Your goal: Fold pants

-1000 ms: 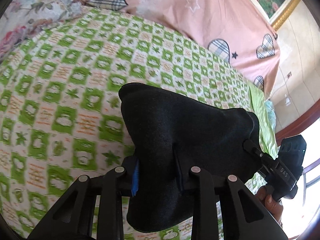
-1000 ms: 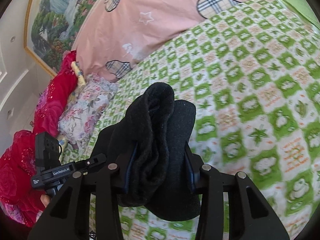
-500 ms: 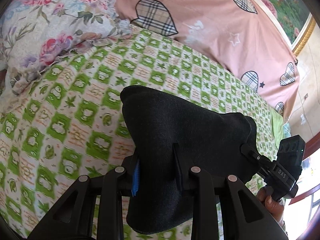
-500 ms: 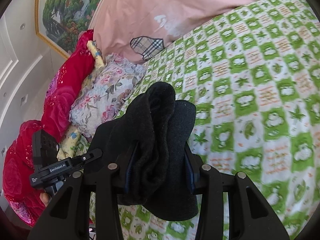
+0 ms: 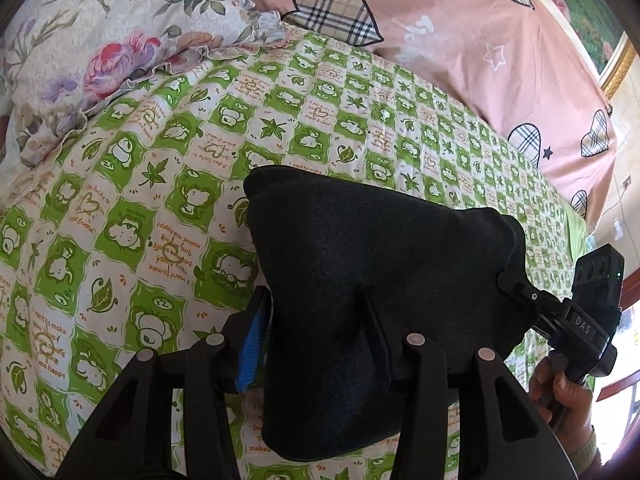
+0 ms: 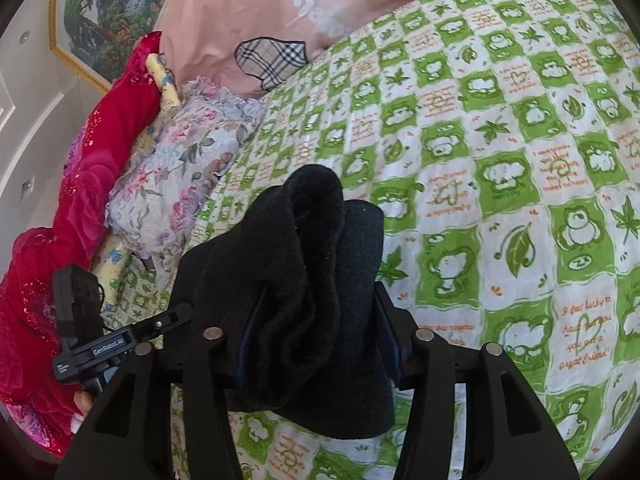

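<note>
While black pants (image 5: 384, 280) hang bunched between both claws, held up over green-checked bedsheet (image 5: 168, 184), left gripper (image 5: 316, 344) pinches one end tight, fabric draped over its fingers. Right gripper (image 6: 316, 332) clamped on other end, thick wad stuffed between jaws. Floral pillow (image 6: 176, 184) off to side, pink heart-print quilt (image 5: 460, 32) behind, red blanket (image 6: 80, 184) at bed edge.

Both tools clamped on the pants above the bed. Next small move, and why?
Probably lower both together onto the sheet. The left tool and right tool each pinch the black pants, which hang bunched between them, and nothing lies on the sheet ahead.
</note>
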`<state>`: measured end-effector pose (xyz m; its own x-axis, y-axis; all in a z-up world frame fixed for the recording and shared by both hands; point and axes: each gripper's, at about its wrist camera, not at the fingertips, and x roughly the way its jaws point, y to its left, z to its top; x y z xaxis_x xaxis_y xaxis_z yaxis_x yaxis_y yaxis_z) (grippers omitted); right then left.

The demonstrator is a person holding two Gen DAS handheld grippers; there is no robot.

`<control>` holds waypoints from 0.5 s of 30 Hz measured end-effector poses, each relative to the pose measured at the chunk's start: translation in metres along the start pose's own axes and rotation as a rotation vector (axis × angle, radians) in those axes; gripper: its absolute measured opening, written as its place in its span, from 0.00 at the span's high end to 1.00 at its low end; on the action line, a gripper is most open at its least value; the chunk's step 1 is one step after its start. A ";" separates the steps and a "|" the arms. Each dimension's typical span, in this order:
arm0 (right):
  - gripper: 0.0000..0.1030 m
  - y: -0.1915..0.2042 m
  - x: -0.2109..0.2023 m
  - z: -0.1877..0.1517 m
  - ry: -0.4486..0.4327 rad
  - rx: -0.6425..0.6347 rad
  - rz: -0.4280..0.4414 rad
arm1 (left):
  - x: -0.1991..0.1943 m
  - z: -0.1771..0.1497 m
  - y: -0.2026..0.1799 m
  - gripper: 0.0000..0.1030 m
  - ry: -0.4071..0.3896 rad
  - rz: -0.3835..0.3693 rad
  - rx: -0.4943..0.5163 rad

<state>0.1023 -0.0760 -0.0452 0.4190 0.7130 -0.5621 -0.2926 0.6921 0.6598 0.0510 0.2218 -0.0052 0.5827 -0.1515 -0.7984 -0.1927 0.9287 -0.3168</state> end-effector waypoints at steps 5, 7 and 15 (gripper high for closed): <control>0.36 -0.002 -0.004 -0.002 -0.004 0.007 -0.023 | -0.002 -0.002 0.003 0.45 -0.002 0.006 -0.013; 0.34 0.000 -0.008 -0.004 -0.005 0.006 -0.029 | -0.004 -0.004 0.006 0.44 0.002 -0.003 -0.028; 0.23 0.017 -0.028 -0.014 -0.037 -0.061 -0.081 | -0.019 -0.018 0.010 0.33 -0.010 0.027 -0.054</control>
<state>0.0741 -0.0829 -0.0253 0.4744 0.6507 -0.5929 -0.3080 0.7536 0.5806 0.0243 0.2280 -0.0025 0.5845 -0.1225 -0.8021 -0.2511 0.9127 -0.3224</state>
